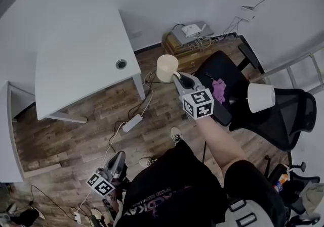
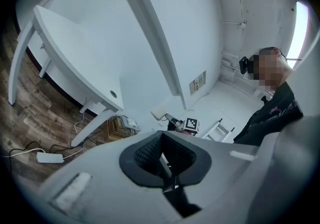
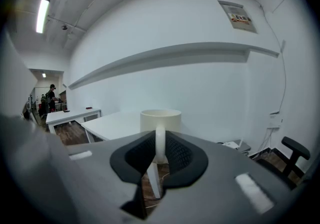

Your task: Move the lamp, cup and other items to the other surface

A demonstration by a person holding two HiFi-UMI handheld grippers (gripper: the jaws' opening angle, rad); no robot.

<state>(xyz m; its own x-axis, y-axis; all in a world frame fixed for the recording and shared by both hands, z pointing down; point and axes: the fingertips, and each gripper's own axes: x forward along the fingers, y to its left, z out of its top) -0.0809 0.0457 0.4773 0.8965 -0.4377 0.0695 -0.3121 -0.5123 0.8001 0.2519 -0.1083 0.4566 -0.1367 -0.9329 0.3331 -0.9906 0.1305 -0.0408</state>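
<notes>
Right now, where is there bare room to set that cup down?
The white desk is bare all round its cable hole. The black chair is crowded with a lamp and a purple item; cables clutter the floor.

A black office chair [image 1: 212, 69] stands on the wooden floor [image 1: 71, 140], a purple cloth [image 1: 219, 89] on its seat. A white power strip [image 1: 131, 123] lies among cables [image 1: 144, 102] near a wooden crate [image 1: 188, 58].
</notes>
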